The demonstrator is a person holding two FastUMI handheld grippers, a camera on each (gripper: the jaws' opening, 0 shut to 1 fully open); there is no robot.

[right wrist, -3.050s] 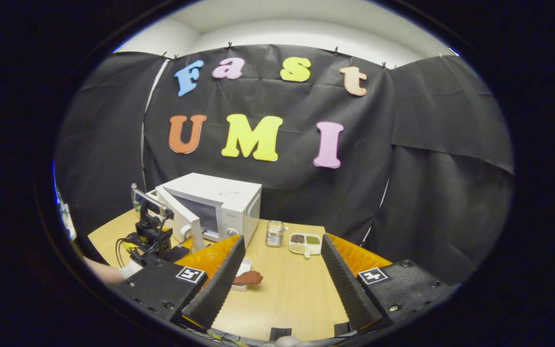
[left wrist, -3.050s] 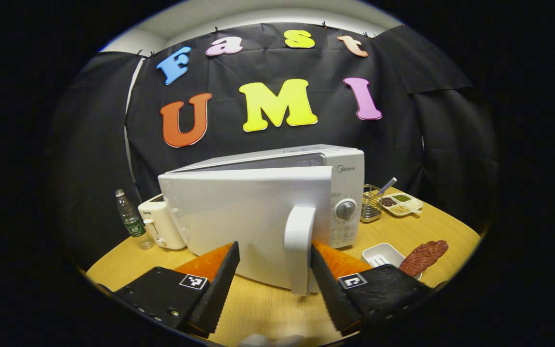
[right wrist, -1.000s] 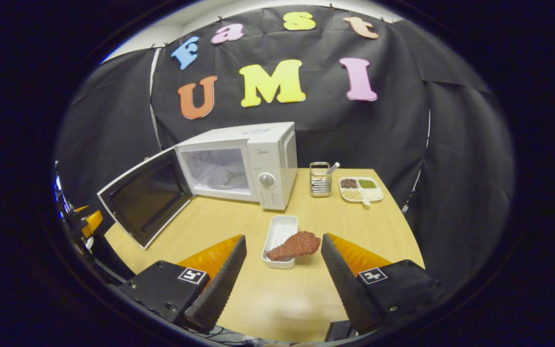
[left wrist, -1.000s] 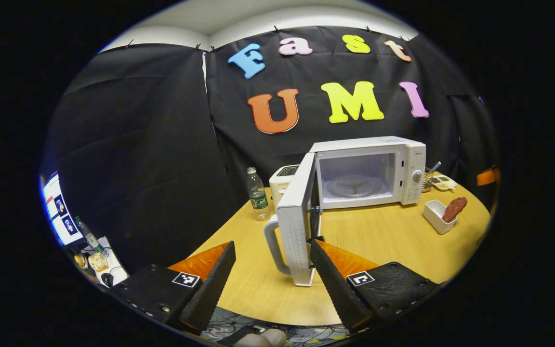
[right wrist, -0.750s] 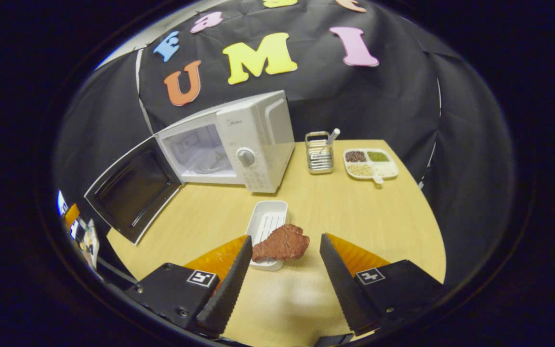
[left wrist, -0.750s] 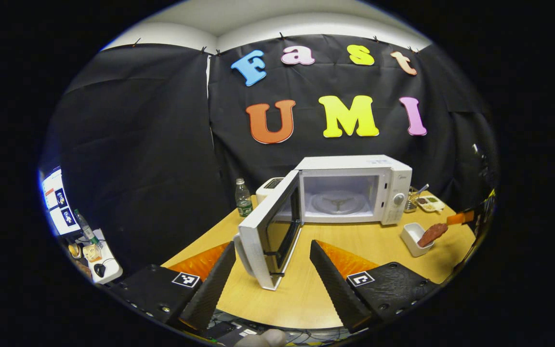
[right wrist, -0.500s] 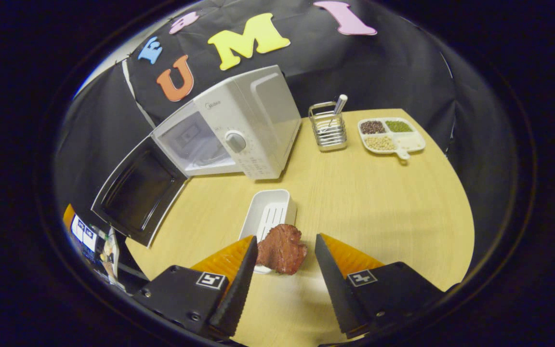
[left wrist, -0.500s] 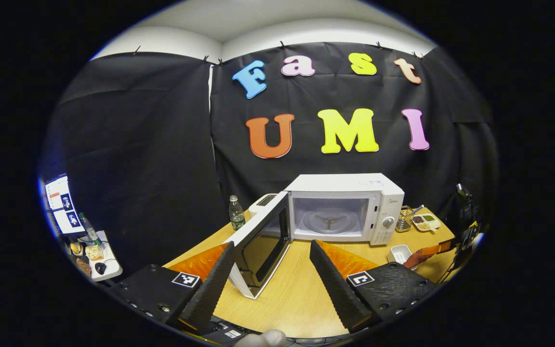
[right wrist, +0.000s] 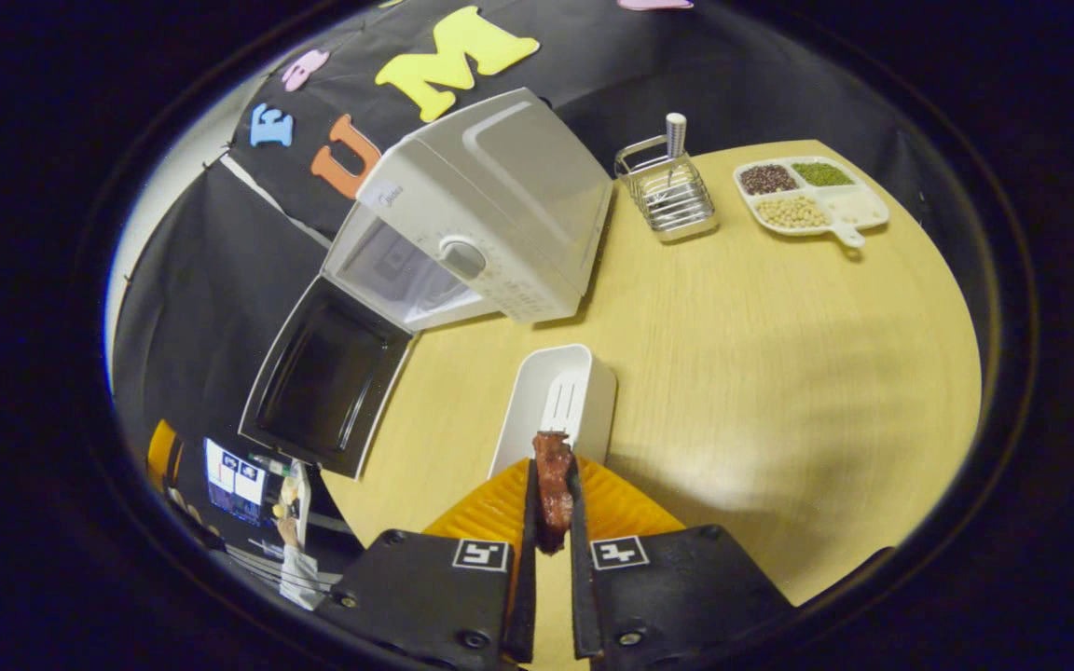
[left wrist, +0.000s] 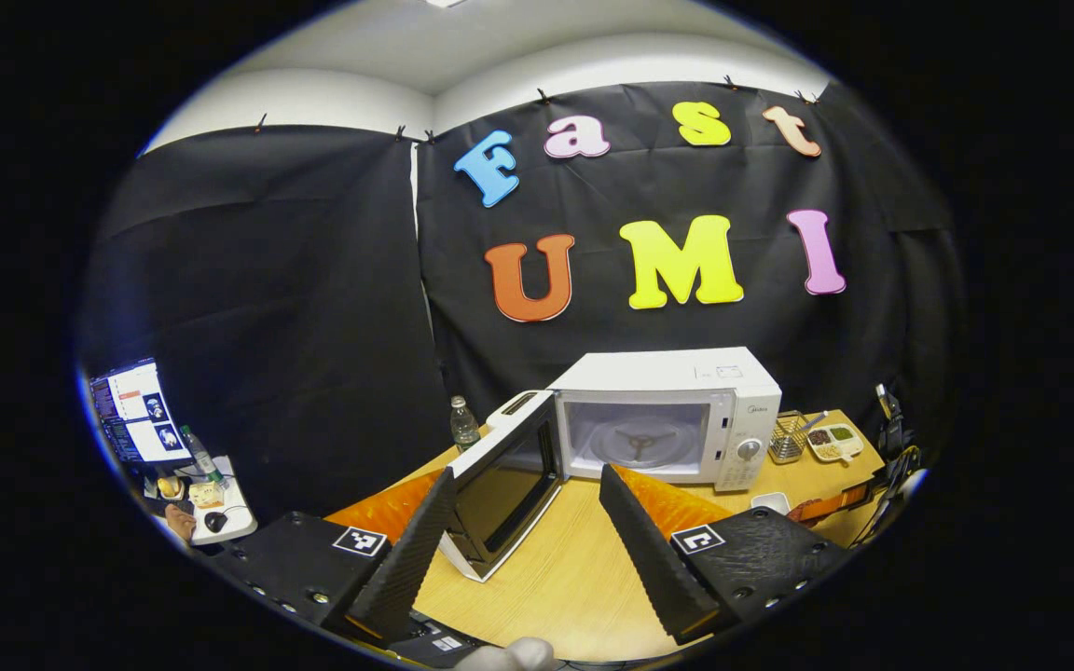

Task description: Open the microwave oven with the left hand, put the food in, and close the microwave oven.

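Observation:
The white microwave [left wrist: 686, 415] stands at the back of the round wooden table [left wrist: 584, 587] with its door [left wrist: 504, 480] swung wide to the left and the cavity bare. My left gripper [left wrist: 523, 522] hangs open in front of the door, off it. In the right gripper view the microwave [right wrist: 490, 200] and its open door [right wrist: 327, 377] lie upper left. My right gripper [right wrist: 551, 503] is shut on a reddish-brown piece of meat [right wrist: 553, 489], pinched edge-on just over the near end of a white dish [right wrist: 560, 401].
A wire utensil rack [right wrist: 672, 191] and a divided plate of beans [right wrist: 807, 200] sit at the table's far right. A water bottle [left wrist: 464, 426] and a toaster [left wrist: 514, 405] stand left of the microwave. A side desk with a screen [left wrist: 131, 419] is at the far left.
The left gripper let go of the door handle and drew back, leaving the door wide open. The right gripper dropped onto the meat at the dish and closed on it.

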